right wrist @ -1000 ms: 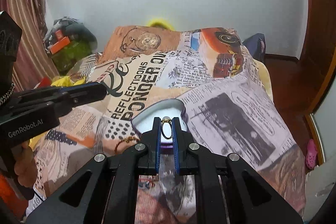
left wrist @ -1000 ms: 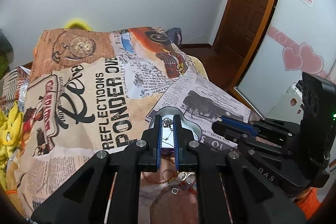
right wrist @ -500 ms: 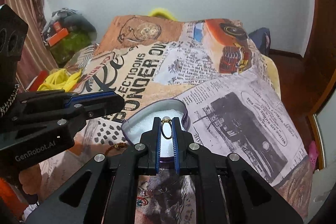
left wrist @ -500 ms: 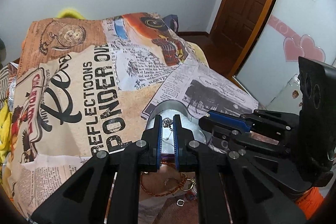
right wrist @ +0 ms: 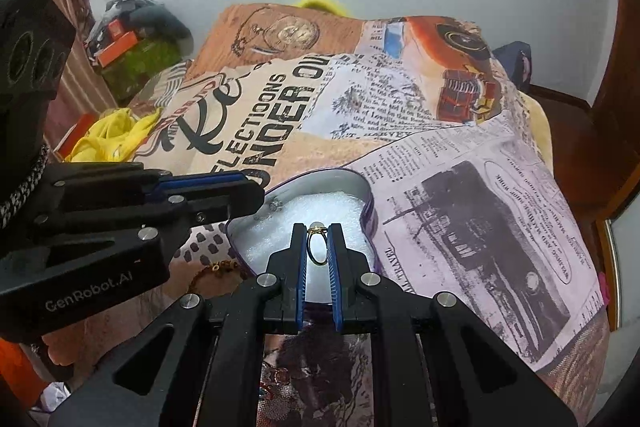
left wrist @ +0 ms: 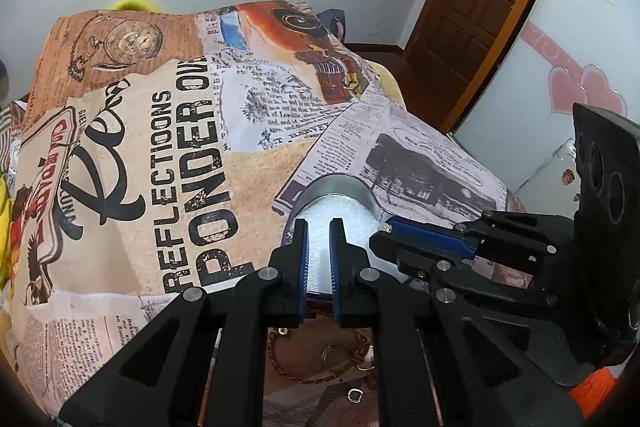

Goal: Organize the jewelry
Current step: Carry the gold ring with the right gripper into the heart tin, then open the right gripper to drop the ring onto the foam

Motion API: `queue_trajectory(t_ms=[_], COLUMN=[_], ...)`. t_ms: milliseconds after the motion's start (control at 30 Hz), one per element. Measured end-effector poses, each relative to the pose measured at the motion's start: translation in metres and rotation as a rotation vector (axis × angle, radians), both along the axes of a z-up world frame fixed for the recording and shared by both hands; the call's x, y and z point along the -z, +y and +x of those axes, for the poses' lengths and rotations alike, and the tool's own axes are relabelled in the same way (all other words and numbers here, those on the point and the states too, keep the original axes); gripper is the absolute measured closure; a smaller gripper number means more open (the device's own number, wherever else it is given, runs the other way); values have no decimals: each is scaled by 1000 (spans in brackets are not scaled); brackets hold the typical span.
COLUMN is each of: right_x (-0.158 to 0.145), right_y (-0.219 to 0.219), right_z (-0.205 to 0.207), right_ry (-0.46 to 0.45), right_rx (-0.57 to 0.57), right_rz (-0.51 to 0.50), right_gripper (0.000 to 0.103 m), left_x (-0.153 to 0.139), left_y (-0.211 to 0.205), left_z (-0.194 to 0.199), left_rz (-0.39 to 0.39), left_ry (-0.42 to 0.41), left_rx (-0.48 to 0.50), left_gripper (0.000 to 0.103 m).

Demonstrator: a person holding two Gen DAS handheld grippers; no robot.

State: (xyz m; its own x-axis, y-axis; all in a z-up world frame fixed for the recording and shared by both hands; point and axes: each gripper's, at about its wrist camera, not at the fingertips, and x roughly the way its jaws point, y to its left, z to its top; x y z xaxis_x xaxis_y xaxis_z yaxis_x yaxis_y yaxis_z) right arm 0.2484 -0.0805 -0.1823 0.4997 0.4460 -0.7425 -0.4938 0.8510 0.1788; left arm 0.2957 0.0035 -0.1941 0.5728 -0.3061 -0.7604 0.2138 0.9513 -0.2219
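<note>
Setting: bed covered with a newspaper-print bedspread [left wrist: 168, 187]. A heart-shaped tin [right wrist: 369, 201] lined with white foam lies open on it. Both grippers are angled down over the tin.

Right gripper [right wrist: 318, 231]: fingers clenched on a gold ring [right wrist: 317, 247]. The ring stands upright between the blue pads, with its pale stone at the top, near the fingertips. It is held above the foam, over the near half of the tin. From the left wrist camera this gripper [left wrist: 380, 233] comes in from the right, its tip over the tin's rim [left wrist: 340, 183].

Left gripper [left wrist: 318, 239]: fingers drawn close together, with only a narrow slot between the pads. Nothing shows in that slot, only white foam behind it. From the right wrist camera its tip [right wrist: 258, 197] sits at the left edge of the tin.

A small silver piece [right wrist: 276, 205] lies on the foam just beside that tip. Cannot tell whether it touches the fingers.

Loose items on the bedspread, on the near side of the tin and outside it:
- a red-and-gold braided bracelet [left wrist: 316, 377]
- a small ring [left wrist: 332, 351] inside the bracelet's loop
- a small metal clasp [left wrist: 354, 395] nearer the camera
</note>
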Motion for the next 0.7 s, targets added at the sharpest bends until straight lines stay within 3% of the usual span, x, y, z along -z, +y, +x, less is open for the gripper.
queue_trajectory(t_ms=[467, 700], right_x=[6, -3], right_y=[6, 5], right_z=[3, -3], right_ry=[19, -5], right_rx=[10, 15], right_rz=[-44, -43], right_gripper=[93, 78], left_x=[-9, -15], left_y=[11, 13], left_z=[-6, -12], left_rz=[19, 40], left_ry=[-21, -38], left_rx=[-36, -51], left_gripper=[95, 95])
